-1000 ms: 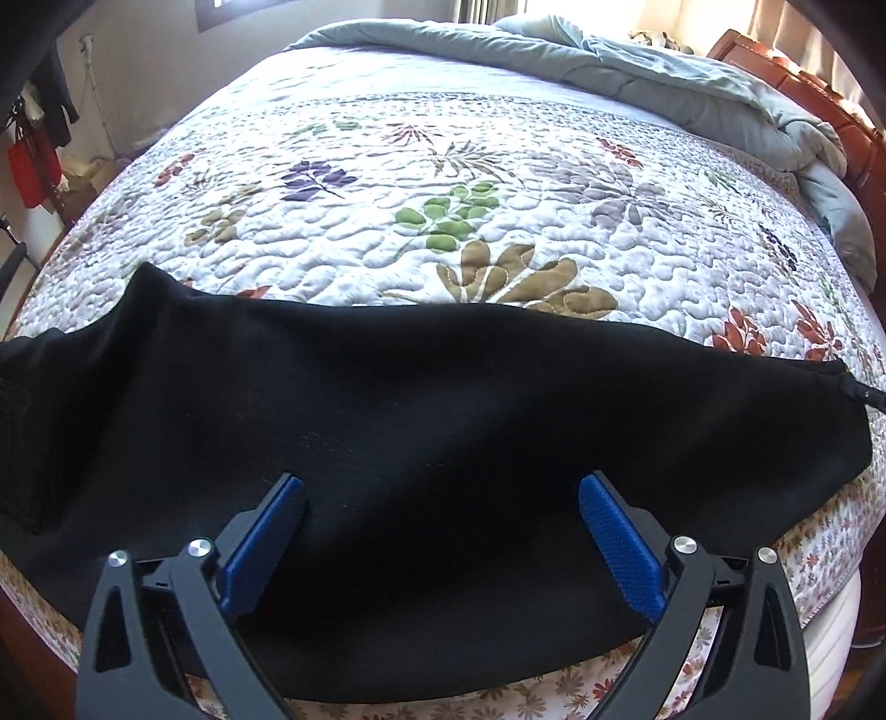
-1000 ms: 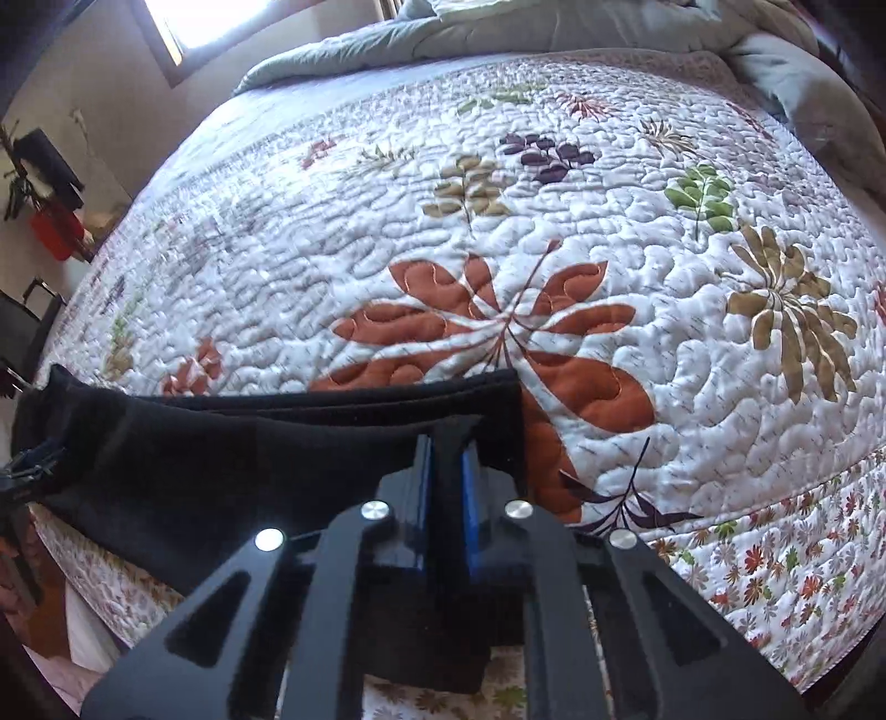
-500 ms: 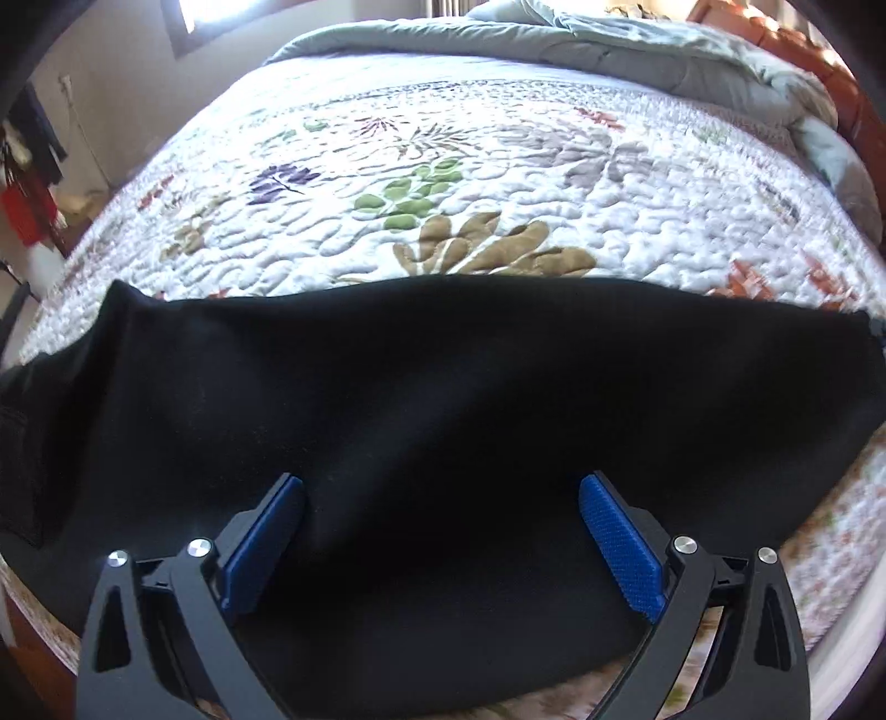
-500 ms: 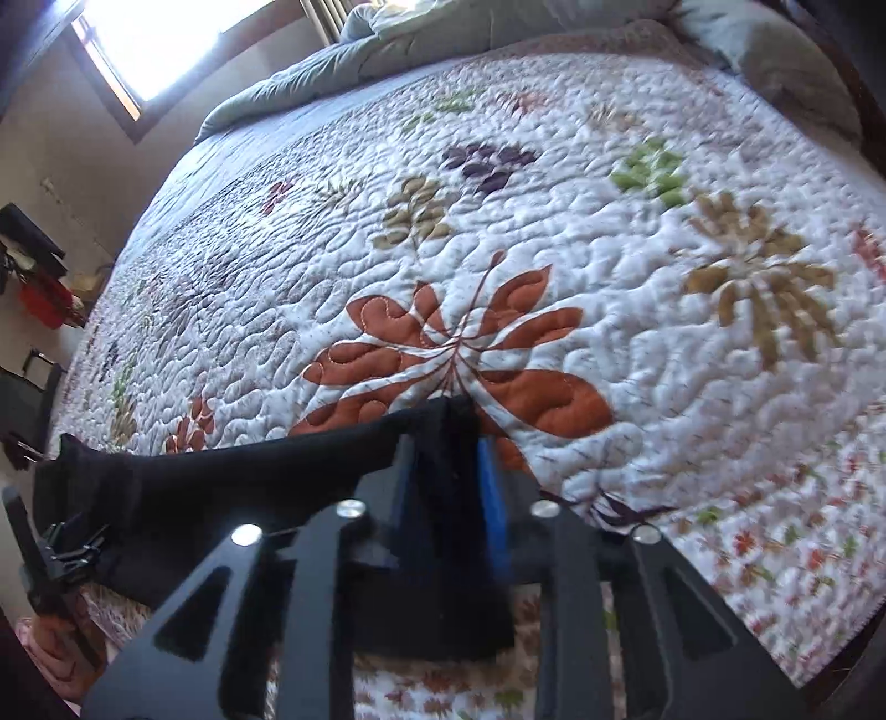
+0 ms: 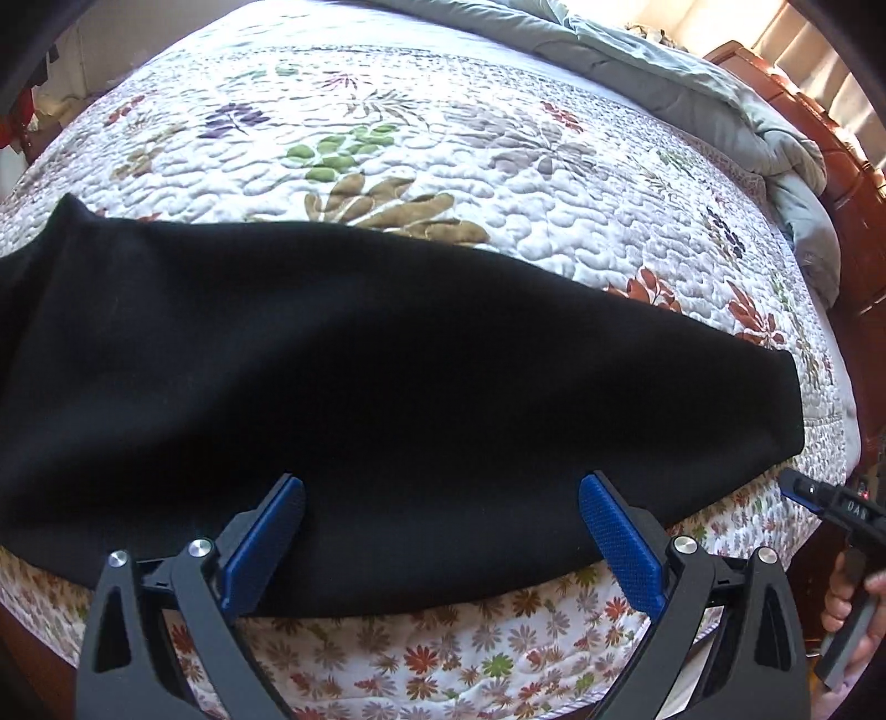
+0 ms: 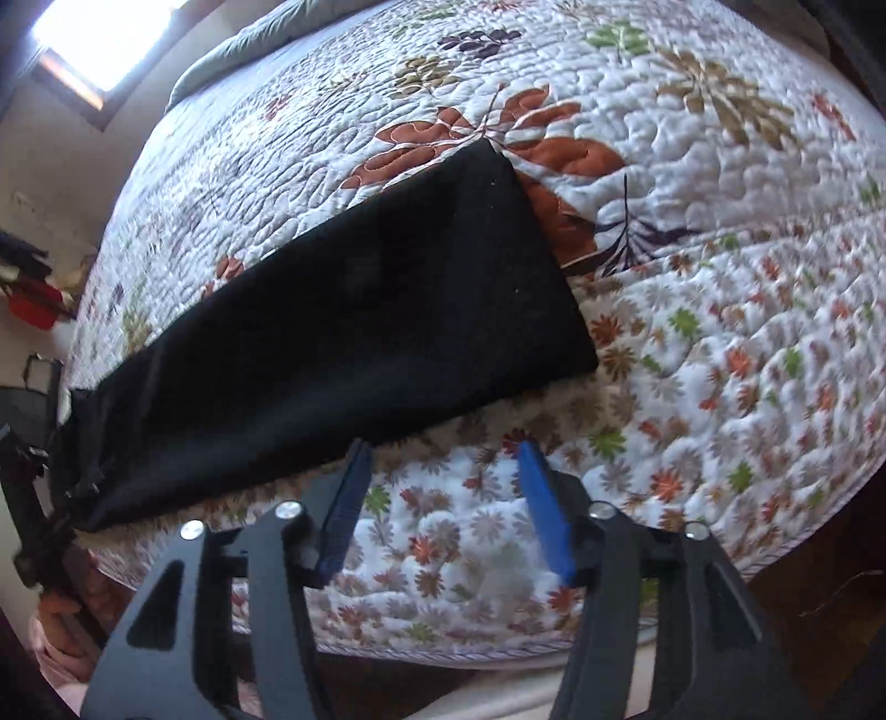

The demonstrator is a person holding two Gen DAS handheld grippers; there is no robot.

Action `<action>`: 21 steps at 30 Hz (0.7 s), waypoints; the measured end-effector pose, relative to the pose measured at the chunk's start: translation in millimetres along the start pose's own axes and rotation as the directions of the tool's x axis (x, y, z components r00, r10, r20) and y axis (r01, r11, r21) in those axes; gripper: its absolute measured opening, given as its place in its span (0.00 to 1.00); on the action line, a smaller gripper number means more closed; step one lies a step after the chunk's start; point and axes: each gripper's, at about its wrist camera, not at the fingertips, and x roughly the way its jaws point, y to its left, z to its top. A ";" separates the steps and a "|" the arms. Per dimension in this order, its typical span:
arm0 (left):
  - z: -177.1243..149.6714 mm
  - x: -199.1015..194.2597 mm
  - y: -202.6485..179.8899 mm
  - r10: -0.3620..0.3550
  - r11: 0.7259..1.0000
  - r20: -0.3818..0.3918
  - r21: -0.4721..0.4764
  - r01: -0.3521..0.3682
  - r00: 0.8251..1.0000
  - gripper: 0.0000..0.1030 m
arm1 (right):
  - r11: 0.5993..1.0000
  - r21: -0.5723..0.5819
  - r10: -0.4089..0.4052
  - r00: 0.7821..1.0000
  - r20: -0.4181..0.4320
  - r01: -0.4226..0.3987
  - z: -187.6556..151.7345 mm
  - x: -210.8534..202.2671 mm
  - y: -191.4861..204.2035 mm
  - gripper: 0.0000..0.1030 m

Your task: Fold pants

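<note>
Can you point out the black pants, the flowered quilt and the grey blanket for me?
black pants [image 5: 387, 360]: left wrist view, middle of the cloth.
flowered quilt [image 6: 692, 183]: right wrist view, bare top.
grey blanket [image 5: 653, 66]: left wrist view, bunched folds.

You see a quilted floral bedspread [image 5: 498, 166] covering the bed. A grey-green duvet [image 5: 692, 94] lies bunched at its far edge, beside a wooden headboard [image 5: 853, 183]. A bright window [image 6: 105, 44] sits upper left.

Black pants [image 5: 343, 354] on white floral-leaf quilt [image 5: 498, 166].
</note>
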 end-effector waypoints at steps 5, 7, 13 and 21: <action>-1.2 -1.9 12.7 0.009 1.000 0.002 -0.026 -0.009 1.000 0.96 | 0.983 0.126 0.129 0.991 0.030 -0.132 17.6 15.6 -16.7 0.66; -1.6 -2.5 16.7 0.007 0.999 0.003 -0.033 -0.007 1.000 0.96 | 0.970 0.175 0.163 0.985 0.048 -0.169 25.3 24.2 -25.1 0.66; -0.7 -3.6 22.7 0.006 0.999 0.015 -0.035 -0.006 1.000 0.96 | 0.967 0.161 0.181 0.978 0.100 -0.195 44.5 14.5 -21.3 0.10; 5.0 -18.4 27.0 0.038 0.999 0.139 -0.035 -0.034 0.990 0.96 | 0.987 0.061 0.122 0.935 0.332 -0.151 71.2 -73.9 -24.3 0.09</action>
